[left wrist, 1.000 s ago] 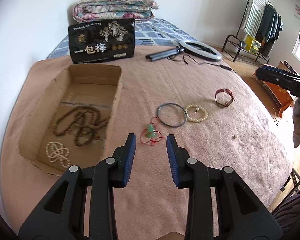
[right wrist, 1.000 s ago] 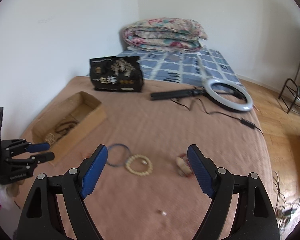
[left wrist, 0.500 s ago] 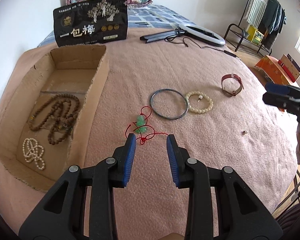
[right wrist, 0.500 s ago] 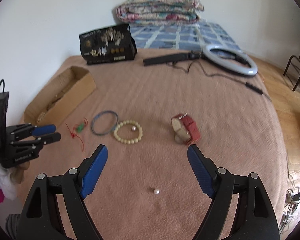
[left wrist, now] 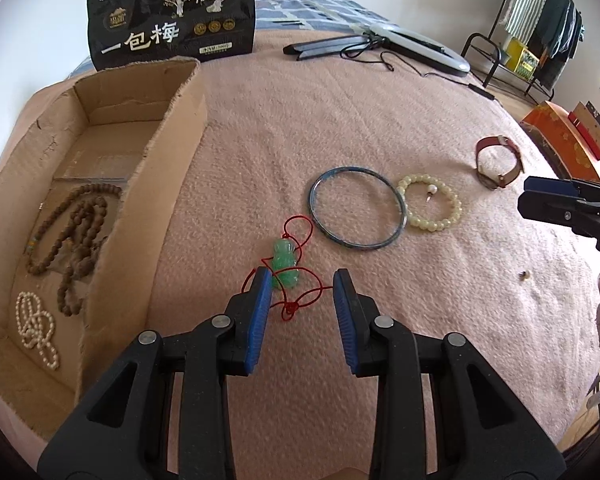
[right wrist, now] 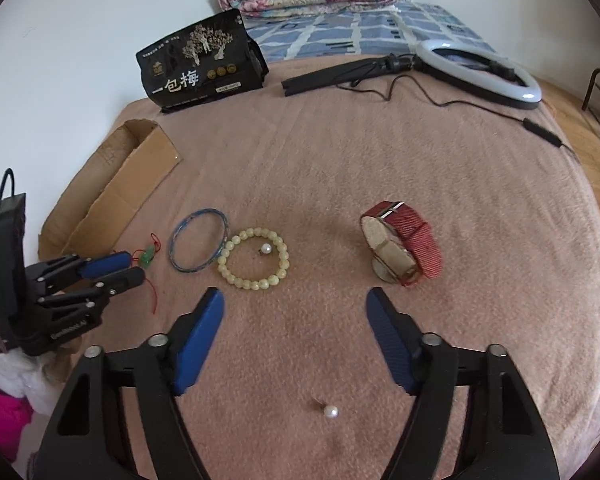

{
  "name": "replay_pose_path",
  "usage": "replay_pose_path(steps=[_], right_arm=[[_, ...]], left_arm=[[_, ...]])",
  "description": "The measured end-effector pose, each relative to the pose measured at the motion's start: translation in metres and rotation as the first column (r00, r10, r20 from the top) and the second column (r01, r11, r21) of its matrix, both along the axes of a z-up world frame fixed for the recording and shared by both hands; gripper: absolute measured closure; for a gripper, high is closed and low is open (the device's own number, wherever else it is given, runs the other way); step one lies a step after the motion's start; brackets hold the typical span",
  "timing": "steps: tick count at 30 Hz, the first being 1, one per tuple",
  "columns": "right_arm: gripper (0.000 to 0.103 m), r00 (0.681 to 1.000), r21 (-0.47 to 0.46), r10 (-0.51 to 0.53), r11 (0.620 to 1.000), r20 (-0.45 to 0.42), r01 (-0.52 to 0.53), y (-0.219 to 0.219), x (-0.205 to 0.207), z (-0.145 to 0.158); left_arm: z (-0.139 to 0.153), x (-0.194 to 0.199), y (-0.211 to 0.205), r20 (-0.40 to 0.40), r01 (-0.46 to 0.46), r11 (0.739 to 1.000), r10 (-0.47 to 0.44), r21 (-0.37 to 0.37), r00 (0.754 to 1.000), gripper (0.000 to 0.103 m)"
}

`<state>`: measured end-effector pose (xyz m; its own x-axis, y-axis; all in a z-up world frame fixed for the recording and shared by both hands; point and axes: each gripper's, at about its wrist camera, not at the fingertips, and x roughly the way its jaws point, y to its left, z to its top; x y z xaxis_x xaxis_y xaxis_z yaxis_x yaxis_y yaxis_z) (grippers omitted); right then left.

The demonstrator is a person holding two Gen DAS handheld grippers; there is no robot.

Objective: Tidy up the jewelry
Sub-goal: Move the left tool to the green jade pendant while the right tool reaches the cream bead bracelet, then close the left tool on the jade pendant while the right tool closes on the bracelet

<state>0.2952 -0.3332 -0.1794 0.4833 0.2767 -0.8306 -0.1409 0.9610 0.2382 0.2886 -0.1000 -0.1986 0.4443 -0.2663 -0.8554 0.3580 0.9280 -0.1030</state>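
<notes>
Since the frame half a second ago, the left claw (left wrist: 299, 280) has come lower and closer to the green pendant (left wrist: 285, 263), whose red cord (left wrist: 300, 300) now lies between the two blue pads instead of just ahead of them.

From the left wrist view, that claw is narrowly parted and grips nothing; the pendant sits just ahead of the left pad (left wrist: 260, 312), and the knotted cord runs across the gap. Ahead and slightly right lies the blue bangle (left wrist: 357, 207), touching the pale bead bracelet (left wrist: 431, 202) to its right. Farther right stands the red watch (left wrist: 498, 162). To the claw's left the cardboard box (left wrist: 156, 184) holds a brown bead necklace (left wrist: 70, 236) and a white pearl strand (left wrist: 36, 328). Beyond the box stands a black printed bag (left wrist: 172, 12), and a ring light (left wrist: 416, 46) lies far ahead on the pink blanket (left wrist: 300, 120). At the right edge the right claw (left wrist: 556, 200) shows side-on.

From the right wrist view, the right claw (right wrist: 294, 300) is spread wide and empty above the blanket (right wrist: 340, 160). The bead bracelet (right wrist: 253, 258) lies just ahead of its left pad, touching the bangle (right wrist: 198, 240); the watch (right wrist: 402, 246) stands just ahead of its right pad. A loose pearl (right wrist: 331, 412) sits between the claw's arms, nearer the camera. Far left, the left claw (right wrist: 134, 266) meets the pendant (right wrist: 148, 257) beside the box (right wrist: 116, 196).
</notes>
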Motion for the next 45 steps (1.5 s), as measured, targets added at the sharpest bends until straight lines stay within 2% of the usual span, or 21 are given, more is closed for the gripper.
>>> replay_pose_path(steps=[10,14,19,21,23,27,32,45], right_arm=[[0.061,0.997,0.048,-0.023,0.999,-0.076,0.026,0.008,0.026,-0.022],[0.069,0.994,0.028,-0.025,0.999,-0.105,0.029,0.013,0.034,-0.031],[0.071,0.992,-0.002,-0.028,1.000,-0.122,0.028,0.019,0.041,-0.040],[0.071,0.992,-0.015,-0.024,1.000,-0.122,0.023,0.022,0.043,-0.040],[0.079,0.992,-0.041,-0.018,0.999,-0.123,0.013,0.026,0.045,-0.041],[0.094,0.993,-0.081,0.003,0.997,-0.121,-0.013,0.037,0.046,-0.043],[0.097,0.993,-0.092,0.017,0.995,-0.116,-0.027,0.042,0.044,-0.042],[0.097,0.999,0.035,-0.031,0.999,-0.039,0.032,0.023,0.022,-0.012]], left_arm=[[-0.011,0.013,-0.003,-0.002,-0.005,1.000,0.005,0.023,1.000,0.072],[-0.013,0.017,-0.003,-0.005,-0.012,1.000,0.012,0.014,1.000,0.072],[-0.016,0.017,-0.001,-0.005,-0.020,1.000,0.020,0.002,1.000,0.076],[-0.016,0.016,-0.002,-0.003,-0.018,1.000,0.018,0.001,1.000,0.081],[-0.015,0.015,-0.002,-0.002,-0.016,1.000,0.016,0.002,1.000,0.086],[-0.015,0.015,-0.002,0.002,-0.021,1.000,0.021,0.002,1.000,0.088],[-0.014,0.012,-0.002,0.003,-0.028,1.000,0.028,-0.002,1.000,0.088],[0.001,-0.004,-0.002,0.022,-0.012,1.000,0.013,-0.024,1.000,0.088]])
